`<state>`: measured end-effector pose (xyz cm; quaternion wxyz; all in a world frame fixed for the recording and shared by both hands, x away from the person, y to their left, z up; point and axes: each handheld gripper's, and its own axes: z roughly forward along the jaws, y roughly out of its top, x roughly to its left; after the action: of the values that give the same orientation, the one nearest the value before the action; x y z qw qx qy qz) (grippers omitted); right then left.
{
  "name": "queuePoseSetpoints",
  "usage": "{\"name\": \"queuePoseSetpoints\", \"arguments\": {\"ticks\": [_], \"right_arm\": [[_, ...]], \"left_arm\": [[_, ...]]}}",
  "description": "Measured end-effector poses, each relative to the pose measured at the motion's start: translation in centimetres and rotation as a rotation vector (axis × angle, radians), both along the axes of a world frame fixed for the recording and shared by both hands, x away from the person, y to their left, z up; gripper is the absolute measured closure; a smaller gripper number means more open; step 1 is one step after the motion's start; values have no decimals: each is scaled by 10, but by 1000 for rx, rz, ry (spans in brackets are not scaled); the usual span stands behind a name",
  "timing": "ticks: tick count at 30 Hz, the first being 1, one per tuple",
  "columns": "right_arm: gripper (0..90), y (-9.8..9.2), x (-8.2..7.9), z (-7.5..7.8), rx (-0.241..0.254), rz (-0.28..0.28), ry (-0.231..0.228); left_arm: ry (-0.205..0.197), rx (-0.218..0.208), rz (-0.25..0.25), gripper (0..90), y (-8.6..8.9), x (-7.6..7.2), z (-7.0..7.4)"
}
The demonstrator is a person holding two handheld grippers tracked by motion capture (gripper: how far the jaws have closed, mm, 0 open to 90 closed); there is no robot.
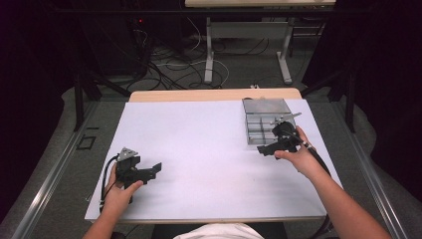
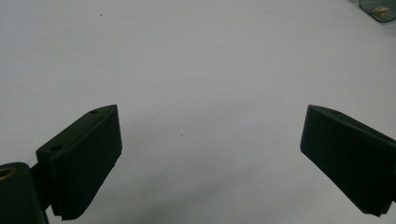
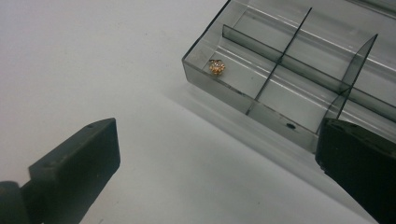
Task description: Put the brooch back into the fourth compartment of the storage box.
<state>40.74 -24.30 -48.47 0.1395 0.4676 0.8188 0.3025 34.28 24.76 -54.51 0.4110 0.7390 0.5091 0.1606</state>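
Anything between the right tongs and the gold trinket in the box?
Only the box's near wall. The trinket sits in the corner compartment just behind it; the right tongs are open over bare table, so approach from above looks clear.

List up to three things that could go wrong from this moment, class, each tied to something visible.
1. The right gripper, jaws open, sits right beside the clear grey plastic compartment box; a careless move might knock it across the smooth white tabletop.
2. The small gold ornament lies loose in a corner compartment; a jolt could bounce it out.
3. Being tiny, it may slip from the broad black pads.
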Motion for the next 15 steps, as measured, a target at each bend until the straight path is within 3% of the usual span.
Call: {"name": "queuePoseSetpoints", "arguments": {"ticks": [15], "right_arm": [[0, -24, -36, -19, 35, -21, -9]], "left_arm": [[0, 5, -1, 54, 0, -1, 0]]}}
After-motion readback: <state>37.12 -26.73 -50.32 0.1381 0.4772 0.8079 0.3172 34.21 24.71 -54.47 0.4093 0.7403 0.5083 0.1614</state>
